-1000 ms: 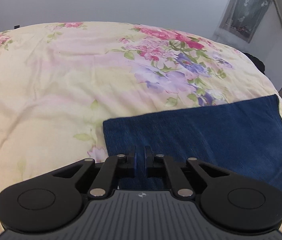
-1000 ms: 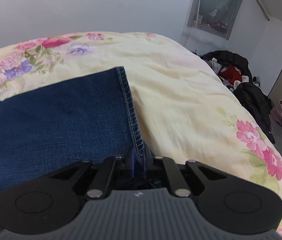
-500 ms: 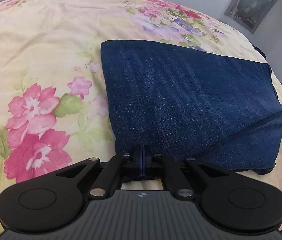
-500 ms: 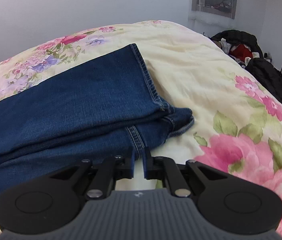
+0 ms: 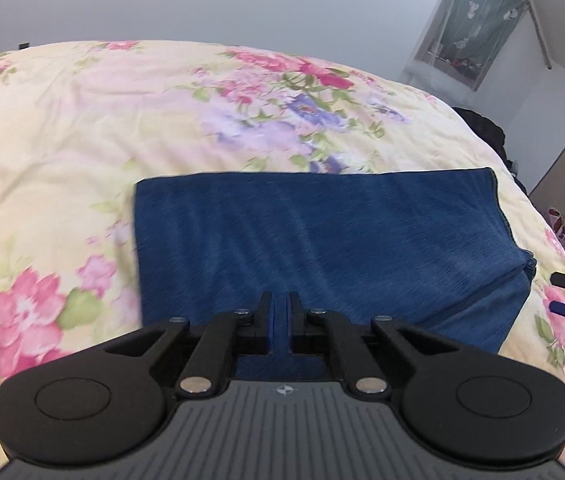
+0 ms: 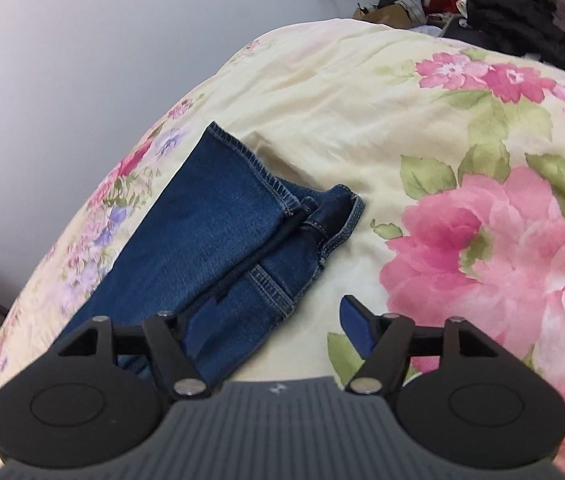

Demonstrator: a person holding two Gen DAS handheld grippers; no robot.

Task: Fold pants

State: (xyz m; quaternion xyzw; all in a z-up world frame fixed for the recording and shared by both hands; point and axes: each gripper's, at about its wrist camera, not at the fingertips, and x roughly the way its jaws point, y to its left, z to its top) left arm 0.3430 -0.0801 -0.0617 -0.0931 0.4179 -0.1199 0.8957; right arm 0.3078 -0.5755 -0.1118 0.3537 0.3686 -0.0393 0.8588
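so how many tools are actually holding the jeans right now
0. The left tool hovers over the jeans, narrowly open. The right tool is wide open beside the hem end.

Left wrist view: low and close over the near edge of the folded jeans (image 5: 322,240), facing across the floral bedspread (image 5: 82,120) toward the far wall. Right wrist view: tilted, close at the jeans' hem end, facing the clothes pile (image 6: 502,12). Shared: jeans and bedspread.

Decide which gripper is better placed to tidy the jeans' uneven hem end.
Probably the right gripper: it is wide open beside the jeans hems. The left gripper is nearly closed over the middle.
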